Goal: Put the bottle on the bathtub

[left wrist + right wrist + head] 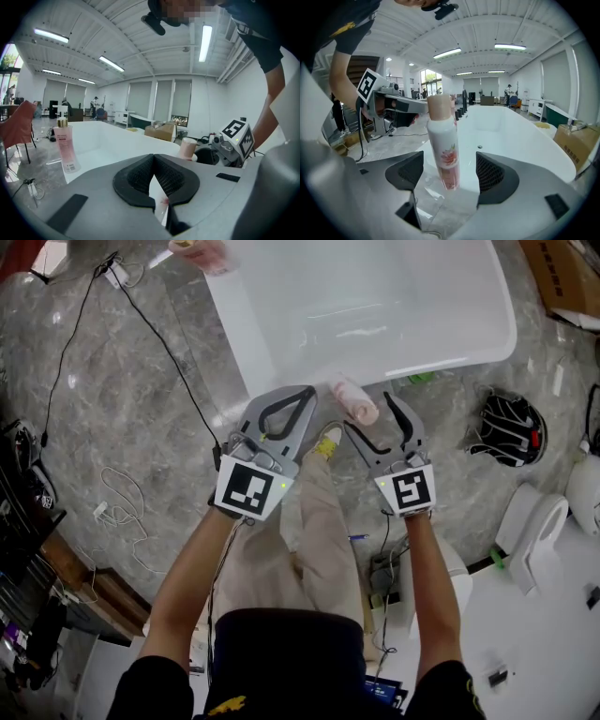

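Observation:
A white bottle with pink flower print and a pink cap (354,401) stands upright on the near corner rim of the white bathtub (246,329). My right gripper (368,414) is open around it. In the right gripper view the bottle (444,140) rises between the spread pads (493,172) with a gap on each side. My left gripper (302,396) hangs just left of the bottle, shut and empty; its pads (140,174) meet in the left gripper view. From there the bottle's cap (188,148) shows beside the right gripper's marker cube (236,137).
A second, clear pink bottle (65,145) stands on the tub's other corner (202,253). Cables (159,338) run over the grey marble floor left of the tub. A black helmet-like object (509,429), a white toilet (534,526) and a cardboard box (562,277) lie to the right.

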Available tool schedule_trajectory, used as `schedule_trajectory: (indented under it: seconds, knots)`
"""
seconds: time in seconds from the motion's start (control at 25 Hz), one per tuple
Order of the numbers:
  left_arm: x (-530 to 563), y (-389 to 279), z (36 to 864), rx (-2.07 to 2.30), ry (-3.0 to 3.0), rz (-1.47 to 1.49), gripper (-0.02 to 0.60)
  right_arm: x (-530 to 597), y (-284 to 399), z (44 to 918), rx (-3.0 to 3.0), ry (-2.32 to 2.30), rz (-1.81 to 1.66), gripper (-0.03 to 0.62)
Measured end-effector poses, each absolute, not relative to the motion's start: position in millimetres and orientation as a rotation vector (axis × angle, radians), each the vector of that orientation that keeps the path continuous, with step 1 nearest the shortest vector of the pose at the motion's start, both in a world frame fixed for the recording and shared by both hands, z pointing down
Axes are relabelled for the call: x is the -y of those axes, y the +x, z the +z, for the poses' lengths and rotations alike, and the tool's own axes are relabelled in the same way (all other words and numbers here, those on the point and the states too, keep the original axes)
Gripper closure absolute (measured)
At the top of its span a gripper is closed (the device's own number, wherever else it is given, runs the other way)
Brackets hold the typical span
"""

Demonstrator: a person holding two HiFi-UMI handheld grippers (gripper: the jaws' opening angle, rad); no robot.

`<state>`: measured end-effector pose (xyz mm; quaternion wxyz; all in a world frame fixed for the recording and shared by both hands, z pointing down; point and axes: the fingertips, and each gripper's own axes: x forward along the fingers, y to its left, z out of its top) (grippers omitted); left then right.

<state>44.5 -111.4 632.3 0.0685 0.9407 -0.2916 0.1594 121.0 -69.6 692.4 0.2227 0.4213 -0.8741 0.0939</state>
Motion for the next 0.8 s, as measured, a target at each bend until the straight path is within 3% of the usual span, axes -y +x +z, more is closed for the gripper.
schedule_trajectory:
  seconds: [0.32,0.8]
  knots:
    - [107,50,527,0.8,2.908,0.461,0.563,34,149,603,2.287,1.477,0.56,0.371]
    - [62,17,360,0.732,2.993,0.386,0.563,1,160,392,2.237,1.796,0.431,0.581]
